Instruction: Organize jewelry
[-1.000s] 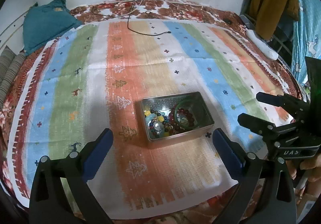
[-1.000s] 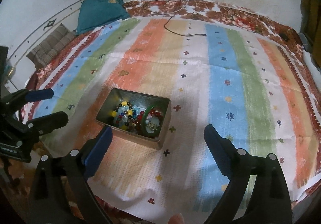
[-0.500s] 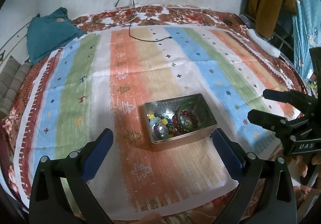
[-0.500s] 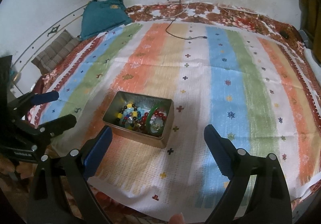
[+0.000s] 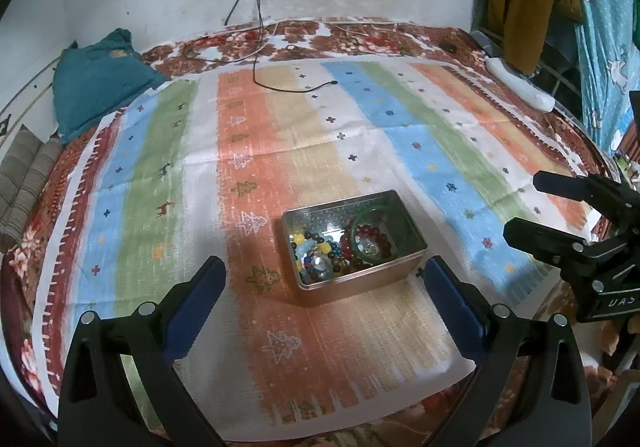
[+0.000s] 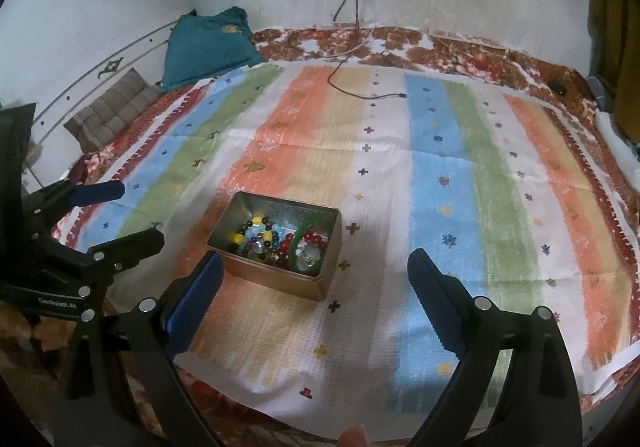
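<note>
- Both grippers had drawn back and risen since a second earlier: the metal tin (image 5: 354, 245) sat smaller and higher in each view, and the wall socket at the top edge had come into sight.
- Left gripper (image 5: 322, 293) hung released, jaws spread wide with nothing between them, low in its own frame.
- Right gripper (image 6: 314, 289) was likewise spread and empty, just short of the tin.
- The tin rested on the striped cloth (image 5: 280, 135), slightly right of centre in the left view, lid off.
- Inside lay the jewelry: a heap of beaded bracelets (image 5: 318, 253) on the left, a green bangle (image 5: 378, 233) ringing dark red beads on the right.
- No piece lay on the cloth outside the tin.
- That fitted either pieces waiting to come out for sorting, or everything gathered in and both hands retiring; I could not tell which.
</note>
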